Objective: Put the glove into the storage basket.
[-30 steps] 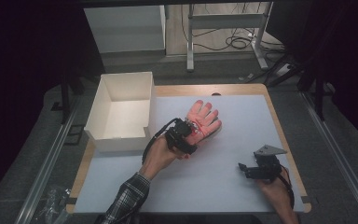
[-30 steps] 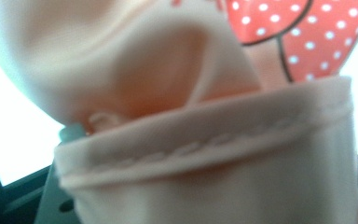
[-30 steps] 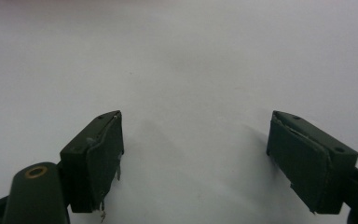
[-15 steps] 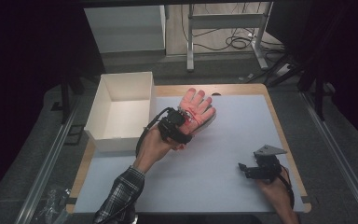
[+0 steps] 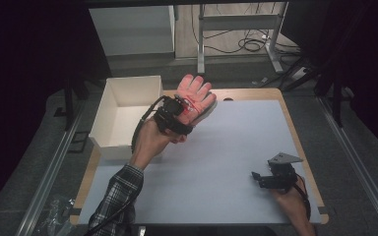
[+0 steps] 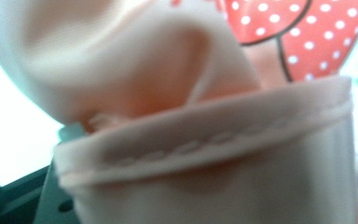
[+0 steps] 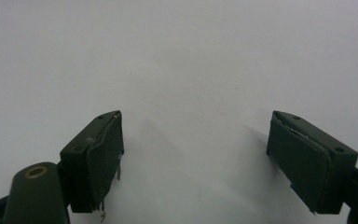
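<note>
Gloves: we count one, pink (image 5: 196,96).
Boxes: one, white (image 5: 123,114).
Left claw (image 5: 183,109): clamped on our glove.
Right claw (image 7: 196,158): wide, nothing held.

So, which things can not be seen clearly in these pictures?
- Left tongs: high view, the jaws are covered by the pink glove; left gripper view, the glove's cuff hides them.
- Glove print: left gripper view, cut off by the top edge.
- White box: high view, the near wall hides part of its floor.

One pink glove (image 5: 195,97), one white box (image 5: 125,111) and two grippers, left (image 5: 177,110) and right (image 5: 261,178), are counted.
</note>
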Demonstrator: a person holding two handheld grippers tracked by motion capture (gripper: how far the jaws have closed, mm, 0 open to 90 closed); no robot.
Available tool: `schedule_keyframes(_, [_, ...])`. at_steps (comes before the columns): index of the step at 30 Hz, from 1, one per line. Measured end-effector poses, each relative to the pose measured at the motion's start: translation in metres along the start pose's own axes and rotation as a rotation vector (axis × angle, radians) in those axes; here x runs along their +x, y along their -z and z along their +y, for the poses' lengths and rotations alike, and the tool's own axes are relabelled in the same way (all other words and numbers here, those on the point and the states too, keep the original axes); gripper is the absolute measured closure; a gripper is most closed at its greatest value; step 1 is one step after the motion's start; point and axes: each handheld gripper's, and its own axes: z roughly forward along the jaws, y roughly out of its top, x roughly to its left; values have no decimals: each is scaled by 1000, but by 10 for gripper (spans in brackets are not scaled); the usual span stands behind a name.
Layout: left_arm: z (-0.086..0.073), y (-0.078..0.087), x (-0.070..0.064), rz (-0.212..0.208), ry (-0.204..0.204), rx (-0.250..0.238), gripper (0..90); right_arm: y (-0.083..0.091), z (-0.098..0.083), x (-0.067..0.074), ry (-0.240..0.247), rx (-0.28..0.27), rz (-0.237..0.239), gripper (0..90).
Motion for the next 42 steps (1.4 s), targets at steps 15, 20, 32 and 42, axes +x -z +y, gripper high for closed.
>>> schedule_keyframes(15, [-7,30,51,98,115,-24,375,0,0,0,0,0,0,188])
schedule_keyframes(20, [-14,35,67,131,160,-28,373,0,0,0,0,0,0,188])
schedule_keyframes(32, [-40,42,107,219,296,-20,369,0,0,0,-1,0,0,188])
schedule_keyframes(42, [-59,19,130,239,366,14,365,0,0,0,-2,0,-1,188])
